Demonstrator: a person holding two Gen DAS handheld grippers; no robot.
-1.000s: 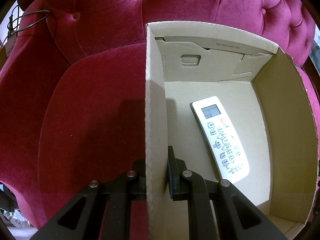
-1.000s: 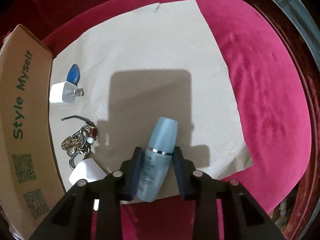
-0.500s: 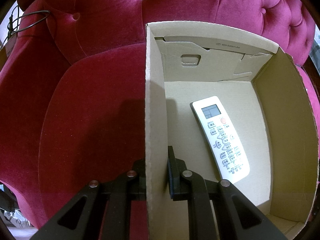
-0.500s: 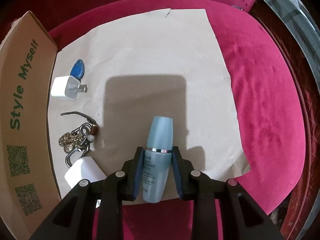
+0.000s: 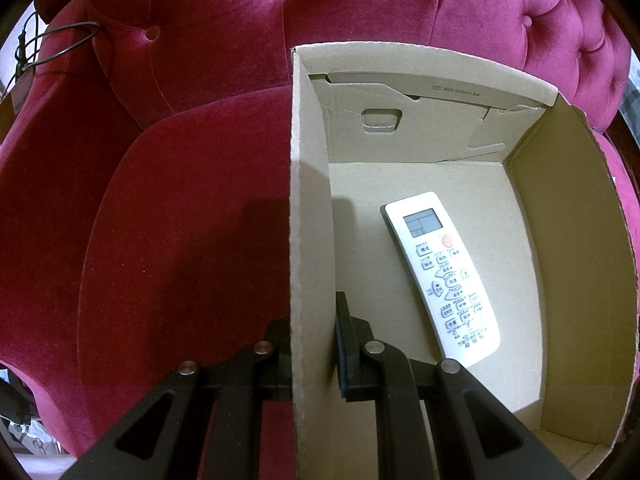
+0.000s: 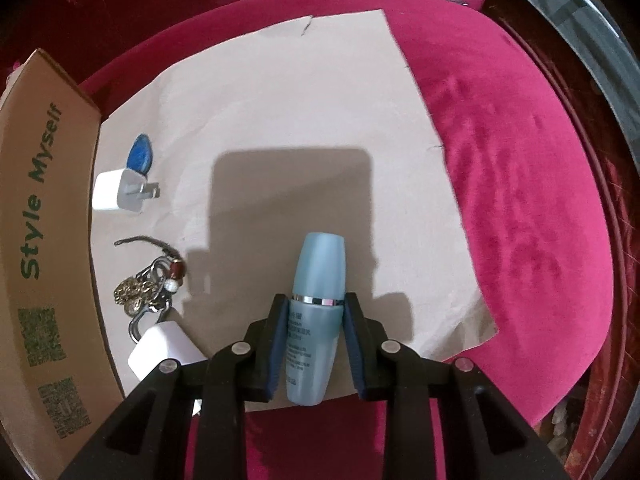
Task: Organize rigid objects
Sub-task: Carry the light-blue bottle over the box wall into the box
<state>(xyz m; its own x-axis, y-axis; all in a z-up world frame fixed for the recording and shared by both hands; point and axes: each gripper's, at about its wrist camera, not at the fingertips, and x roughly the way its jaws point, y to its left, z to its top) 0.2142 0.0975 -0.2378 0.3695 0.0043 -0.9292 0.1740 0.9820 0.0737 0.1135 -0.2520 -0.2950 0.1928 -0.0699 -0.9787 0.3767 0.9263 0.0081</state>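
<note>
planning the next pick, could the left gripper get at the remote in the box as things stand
Probably not yet: the left gripper is shut on the cardboard box's side wall. The white remote lies uncovered inside, so releasing should free it.

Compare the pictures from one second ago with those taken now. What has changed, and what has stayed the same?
The right gripper closed onto the blue bottle and now holds it. The left gripper stays clamped on the cardboard box wall; the remote control lies unmoved inside.

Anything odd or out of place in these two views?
Nothing damaged or spilled. The left gripper is clamped on the cardboard box side wall, one finger inside, near the remote. The right gripper holds the blue bottle.
</note>
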